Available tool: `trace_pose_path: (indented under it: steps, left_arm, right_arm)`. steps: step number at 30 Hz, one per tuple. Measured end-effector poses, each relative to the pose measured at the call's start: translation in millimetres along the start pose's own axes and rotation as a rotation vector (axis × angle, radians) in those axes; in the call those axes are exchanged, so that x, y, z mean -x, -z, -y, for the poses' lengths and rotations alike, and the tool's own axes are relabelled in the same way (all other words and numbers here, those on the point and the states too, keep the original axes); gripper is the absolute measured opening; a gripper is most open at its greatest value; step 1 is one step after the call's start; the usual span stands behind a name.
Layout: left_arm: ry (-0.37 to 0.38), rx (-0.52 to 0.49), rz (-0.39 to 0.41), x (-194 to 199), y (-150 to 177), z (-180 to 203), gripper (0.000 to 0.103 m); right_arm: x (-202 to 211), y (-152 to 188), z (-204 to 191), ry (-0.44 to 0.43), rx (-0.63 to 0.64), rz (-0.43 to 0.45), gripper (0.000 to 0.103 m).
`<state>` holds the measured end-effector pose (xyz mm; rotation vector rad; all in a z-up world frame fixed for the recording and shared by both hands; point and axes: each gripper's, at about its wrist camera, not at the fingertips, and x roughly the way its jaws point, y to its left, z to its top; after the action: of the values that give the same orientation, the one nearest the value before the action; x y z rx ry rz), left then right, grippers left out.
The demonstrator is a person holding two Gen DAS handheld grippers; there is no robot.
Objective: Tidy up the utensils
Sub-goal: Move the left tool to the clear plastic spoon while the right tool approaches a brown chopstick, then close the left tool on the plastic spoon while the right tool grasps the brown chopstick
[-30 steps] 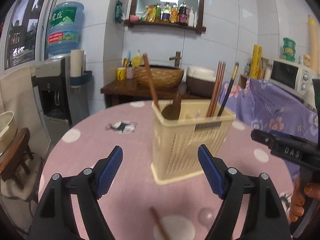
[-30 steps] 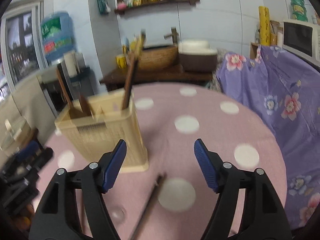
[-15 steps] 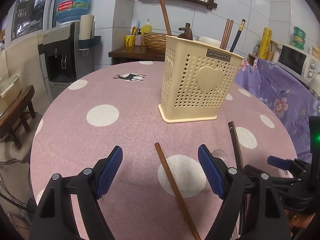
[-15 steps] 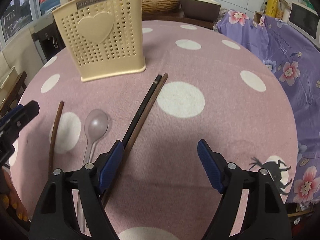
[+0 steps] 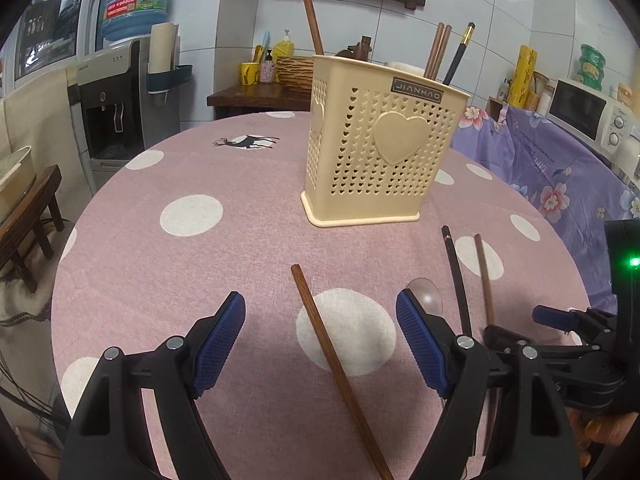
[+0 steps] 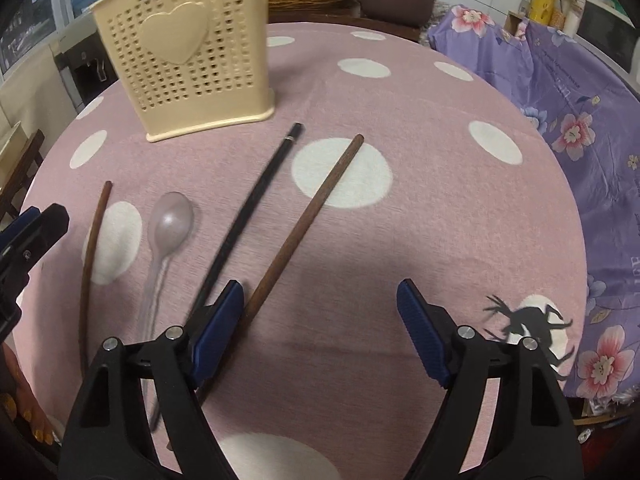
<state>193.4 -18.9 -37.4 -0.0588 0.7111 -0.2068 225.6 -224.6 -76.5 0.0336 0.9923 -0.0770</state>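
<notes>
Both grippers spread wide, holding nothing. Left gripper (image 5: 320,332) straddles a brown chopstick (image 5: 336,364). Right gripper (image 6: 320,316) has another brown chopstick (image 6: 304,220) by its left pad (image 6: 218,332).

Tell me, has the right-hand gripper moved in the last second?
Yes. The right gripper sank and tipped toward the table: the cream holder climbed to the top of its view.
</notes>
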Motion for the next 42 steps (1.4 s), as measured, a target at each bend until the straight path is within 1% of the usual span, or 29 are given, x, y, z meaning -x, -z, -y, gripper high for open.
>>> trace_pose_path:
  steps: [4,6,9,11,14,16,18,20,25,28,30,31,34,36,40,41,42]
  left_arm:
    - [0.028,-0.020,-0.035,-3,2,9,0.077]
    - [0.064,-0.030,-0.056,-6,2,18,0.077]
    - [0.091,-0.071,-0.089,-13,3,34,0.076]
    - [0.086,-0.098,-0.119,-20,4,44,0.069]
    - [0.071,-0.113,-0.160,-30,6,55,0.063]
    - [0.069,-0.119,-0.190,-37,7,62,0.062]
    - [0.055,-0.132,-0.199,-41,8,69,0.061]
    - [0.043,-0.141,-0.212,-46,9,73,0.059]
    - [0.005,-0.166,-0.218,-52,6,80,0.055]
    - [-0.004,-0.161,-0.225,-57,0,82,0.048]
    - [-0.013,-0.161,-0.225,-61,-3,83,0.042]
    - [-0.014,-0.160,-0.223,-62,-4,83,0.037]
    - [-0.005,-0.140,-0.220,-66,-8,81,0.037]
    - [0.014,-0.122,-0.217,-66,-10,79,0.037]
    - [0.044,-0.101,-0.174,-56,-16,76,0.037]
    - [0.049,-0.095,-0.164,-53,-18,75,0.037]
    - [0.059,-0.084,-0.148,-48,-21,73,0.037]
  right_arm:
    - [7,2,25,-0.032,-0.079,0.003,0.078]
    - [9,2,31,-0.054,-0.106,0.011,0.078]
    - [7,2,36,-0.076,-0.147,0.016,0.077]
    - [7,2,38,-0.074,-0.163,0.028,0.077]
    - [11,3,39,-0.062,-0.168,0.054,0.077]
    - [12,4,38,-0.057,-0.166,0.065,0.077]
    - [13,5,38,-0.048,-0.162,0.075,0.077]
    - [14,6,38,-0.052,-0.160,0.079,0.077]
    - [14,8,40,-0.057,-0.162,0.082,0.077]
    - [14,9,41,-0.058,-0.164,0.083,0.077]
    - [13,9,41,-0.058,-0.166,0.082,0.077]
    - [13,9,42,-0.057,-0.168,0.081,0.077]
    - [11,8,43,-0.054,-0.169,0.078,0.077]
    - [9,8,44,-0.058,-0.173,0.072,0.077]
    - [4,2,46,-0.076,-0.176,0.064,0.077]
    - [2,-2,48,-0.082,-0.182,0.060,0.076]
    - [0,-5,49,-0.087,-0.187,0.058,0.071]
